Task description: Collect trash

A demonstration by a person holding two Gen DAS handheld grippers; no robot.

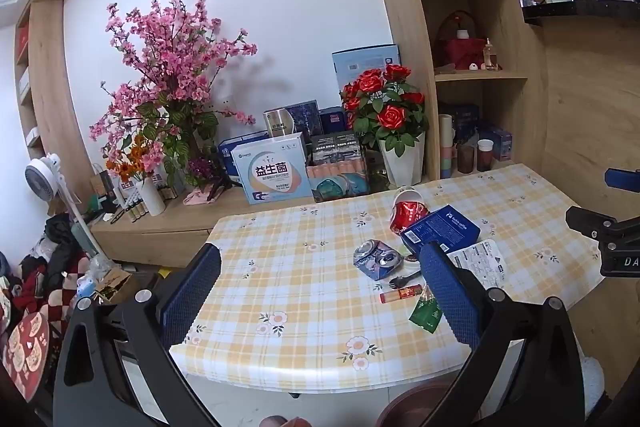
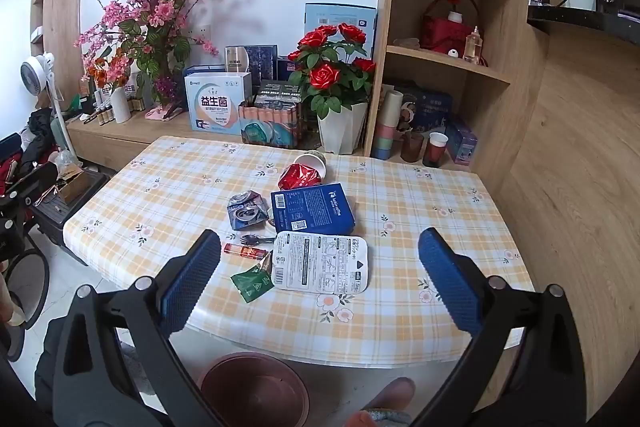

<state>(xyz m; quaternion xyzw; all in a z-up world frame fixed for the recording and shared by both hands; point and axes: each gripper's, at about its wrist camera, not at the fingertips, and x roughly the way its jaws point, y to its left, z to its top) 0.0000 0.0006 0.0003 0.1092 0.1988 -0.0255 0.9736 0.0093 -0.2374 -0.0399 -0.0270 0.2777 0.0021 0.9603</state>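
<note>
- Your right gripper (image 2: 320,279) hangs over the near table edge, jaws wide with nothing gripped.
- Your left gripper (image 1: 320,291) is just as wide and empty, sitting further left.
- A brown bin (image 2: 256,387) stands on the floor below the near edge.
- The white tray lid (image 2: 320,262) lies straight ahead between your right jaws, long axis running left to right; I judge the right hand the nearer one.
- A green wrapper (image 2: 250,283) and a red tube (image 2: 245,251) sit to its left.
- Beyond lie a blue box (image 2: 312,207), a crushed can (image 2: 247,211) and a tipped cup with a red packet (image 2: 300,175).
- All rest on the checked tablecloth (image 2: 420,199).
- Flowers and shelves line the far wall.
</note>
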